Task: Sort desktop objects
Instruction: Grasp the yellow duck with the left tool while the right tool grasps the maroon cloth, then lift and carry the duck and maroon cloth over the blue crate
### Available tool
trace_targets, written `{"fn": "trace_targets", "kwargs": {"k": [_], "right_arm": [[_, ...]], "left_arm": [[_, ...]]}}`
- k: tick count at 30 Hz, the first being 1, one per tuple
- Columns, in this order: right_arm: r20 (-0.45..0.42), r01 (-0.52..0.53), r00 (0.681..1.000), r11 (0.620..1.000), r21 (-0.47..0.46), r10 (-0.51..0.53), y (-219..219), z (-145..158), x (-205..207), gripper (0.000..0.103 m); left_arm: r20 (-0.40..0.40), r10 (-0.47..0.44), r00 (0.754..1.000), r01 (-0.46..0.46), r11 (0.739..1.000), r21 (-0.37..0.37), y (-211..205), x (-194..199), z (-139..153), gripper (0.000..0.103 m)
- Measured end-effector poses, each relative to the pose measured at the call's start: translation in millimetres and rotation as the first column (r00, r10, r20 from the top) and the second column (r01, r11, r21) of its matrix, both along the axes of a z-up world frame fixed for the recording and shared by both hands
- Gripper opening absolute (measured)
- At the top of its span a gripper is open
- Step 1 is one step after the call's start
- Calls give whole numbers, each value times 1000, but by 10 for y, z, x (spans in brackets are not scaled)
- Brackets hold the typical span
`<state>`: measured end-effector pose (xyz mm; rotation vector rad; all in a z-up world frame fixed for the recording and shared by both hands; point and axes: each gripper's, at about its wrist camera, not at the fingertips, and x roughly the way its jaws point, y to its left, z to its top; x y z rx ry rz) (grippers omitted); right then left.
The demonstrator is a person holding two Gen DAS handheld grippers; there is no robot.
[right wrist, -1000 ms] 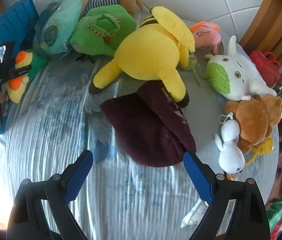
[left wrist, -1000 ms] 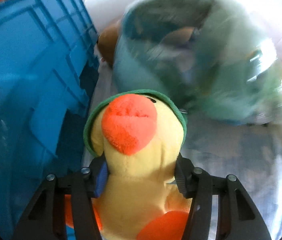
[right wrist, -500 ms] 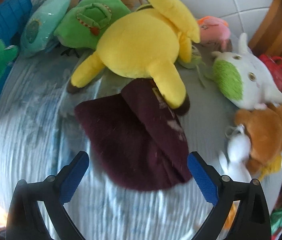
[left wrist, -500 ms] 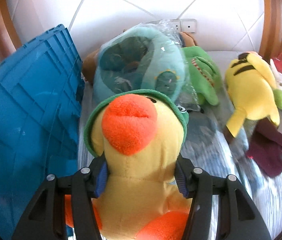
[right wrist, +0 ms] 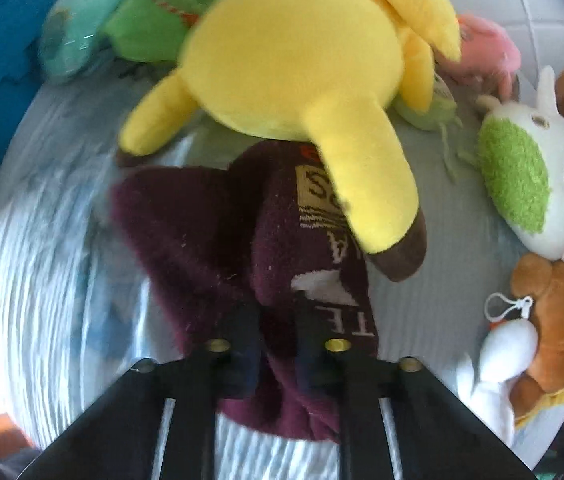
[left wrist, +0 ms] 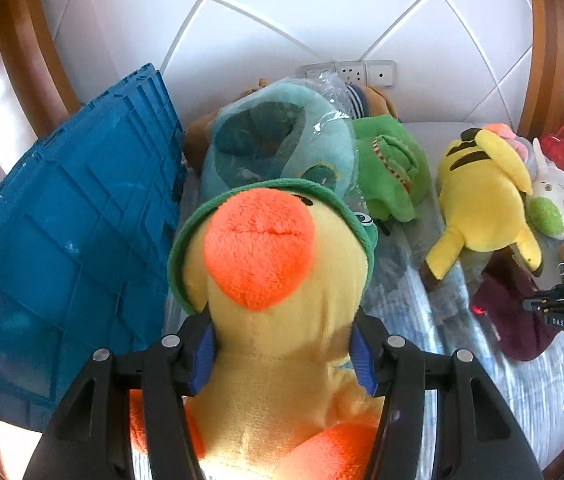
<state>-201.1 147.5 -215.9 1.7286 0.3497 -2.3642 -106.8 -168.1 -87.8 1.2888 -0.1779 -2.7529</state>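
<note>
Left gripper [left wrist: 282,344] clamps a yellow duck plush [left wrist: 282,340] at the neck, pads sunk into the stuffing; soft, light, squashes easily, best held at this narrow waist. Blue crate [left wrist: 66,248] at 9 o'clock. Right gripper [right wrist: 278,344] pinches, jaws nearly together, the near edge of a maroon knit sock [right wrist: 242,240] lying at 12 o'clock, its far end tucked under the big yellow plush [right wrist: 293,64] leg. Limp cloth, may drag.

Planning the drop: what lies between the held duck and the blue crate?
Nothing: left wrist view shows duck beside blue crate, only striped cloth below.
</note>
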Motion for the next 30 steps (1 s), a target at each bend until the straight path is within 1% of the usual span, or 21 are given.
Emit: {"fn": "trace_targets", "kwargs": {"k": [5, 10, 14, 17, 23, 27, 30], "right_arm": [[-21, -57, 998, 998, -7, 57, -110, 274, 247, 11], [-60, -106, 993, 994, 1, 106, -274, 552, 581, 11], [-100, -117, 988, 993, 15, 118, -380, 813, 778, 11], [-130, -109, 985, 994, 29, 111, -468, 970, 846, 11], [-189, -94, 976, 994, 64, 104, -696, 1300, 1018, 11], [-248, -94, 963, 993, 70, 108, -960, 1602, 1142, 11], [-302, -87, 948, 994, 64, 103, -1238, 1854, 1220, 11]], "left_arm": [[-38, -17, 999, 17, 1000, 1, 130, 110, 202, 55], [-84, -25, 996, 26, 1000, 8, 132, 281, 464, 55], [-113, -27, 993, 29, 1000, 13, 84, 436, 647, 55], [-126, -24, 992, 27, 999, 20, 16, 545, 755, 55], [-169, -39, 985, 46, 998, 36, -188, 755, 1019, 55], [-216, -54, 975, 68, 996, 54, -440, 863, 1264, 55], [-255, -68, 965, 86, 994, 63, -722, 936, 1467, 55]]}}
